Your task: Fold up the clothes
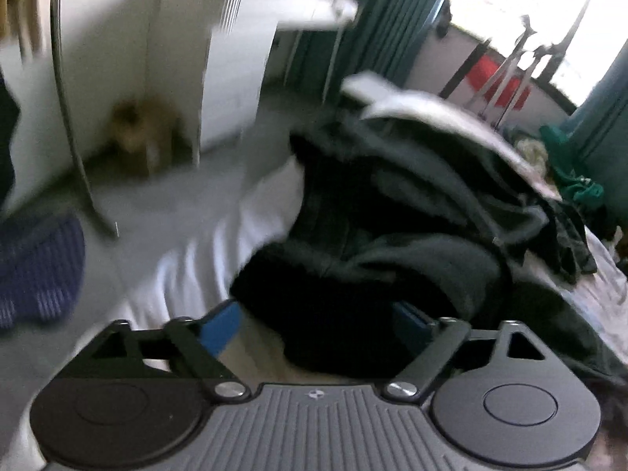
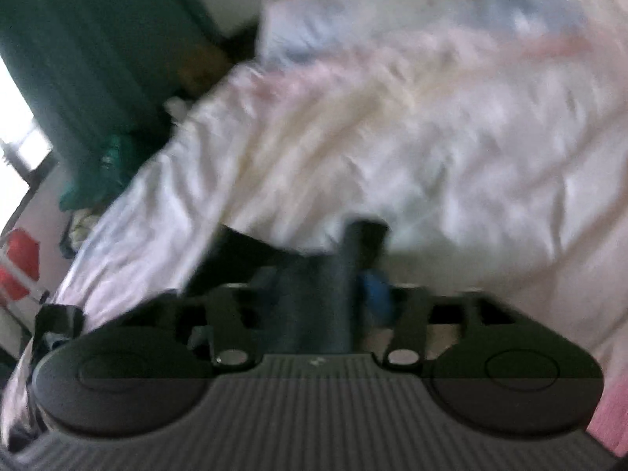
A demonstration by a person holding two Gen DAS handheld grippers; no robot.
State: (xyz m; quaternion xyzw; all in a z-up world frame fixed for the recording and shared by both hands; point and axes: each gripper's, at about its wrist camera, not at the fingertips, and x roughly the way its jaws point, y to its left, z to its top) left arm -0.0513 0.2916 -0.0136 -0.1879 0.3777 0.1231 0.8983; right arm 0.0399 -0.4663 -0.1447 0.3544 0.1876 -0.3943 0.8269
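Both views are motion-blurred. In the left wrist view a heap of dark clothes [image 1: 412,212] lies on the bed, with a light garment [image 1: 431,117] on top. My left gripper [image 1: 318,322] is open, its blue pads [image 1: 219,329] wide apart on either side of a black garment [image 1: 333,314] that bulges between them. In the right wrist view my right gripper [image 2: 345,274] is shut on a dark grey garment [image 2: 322,306], which bunches up between the fingers over the bed.
The bed has a rumpled white sheet [image 2: 392,137] with pillows [image 2: 353,19] at its head. A white cabinet [image 1: 231,70], a table [image 1: 314,11], teal curtains [image 1: 388,19], a drying rack [image 1: 510,70] and a blue-striped cloth [image 1: 35,274] surround it.
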